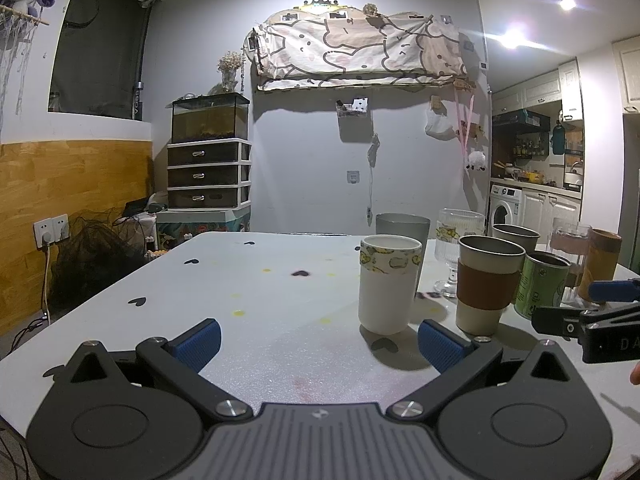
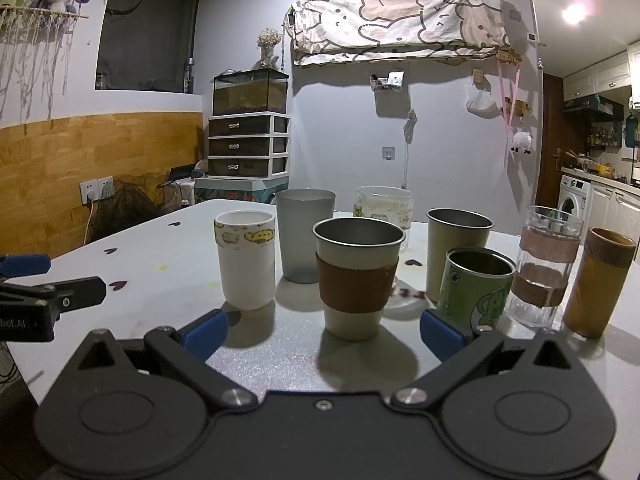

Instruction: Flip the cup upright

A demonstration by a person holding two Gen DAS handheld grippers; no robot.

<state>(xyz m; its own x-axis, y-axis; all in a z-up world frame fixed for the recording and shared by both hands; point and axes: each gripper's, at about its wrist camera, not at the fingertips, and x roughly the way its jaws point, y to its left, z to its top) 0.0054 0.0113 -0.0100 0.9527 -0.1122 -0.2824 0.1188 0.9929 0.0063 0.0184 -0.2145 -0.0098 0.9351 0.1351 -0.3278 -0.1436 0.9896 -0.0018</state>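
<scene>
In the right wrist view, at the far left edge, the left gripper (image 2: 38, 276) is seen from the side; its fingers are spread wide with nothing between them, as its own camera confirms. Lower centre, the right gripper (image 2: 324, 330) is likewise opened wide and empty, its blue pads flanking the nearest cup without touching it.

Left to right on the white table (image 2: 152, 248) are found: a white cup with a cartoon band (image 2: 247, 260), a frosted grey tumbler (image 2: 305, 234) behind it, a steel cup with a brown sleeve (image 2: 357, 276), a ribbed glass goblet (image 2: 386, 204) at the back, a plain steel cup (image 2: 458, 252), a green printed tin cup (image 2: 476, 288), a clear glass with brown bands (image 2: 546, 266) and a wooden cup (image 2: 600, 280) at the right edge.

Every cup is seen standing mouth up — none lies inverted, so the task is judged complete or nearly so. Which cup was the task's own cannot be told; the sleeved steel cup, centred between the right pads, is the likeliest. It is judged light, stiff and slippery on bare metal — best taken across the sleeve, at mid-height.
</scene>
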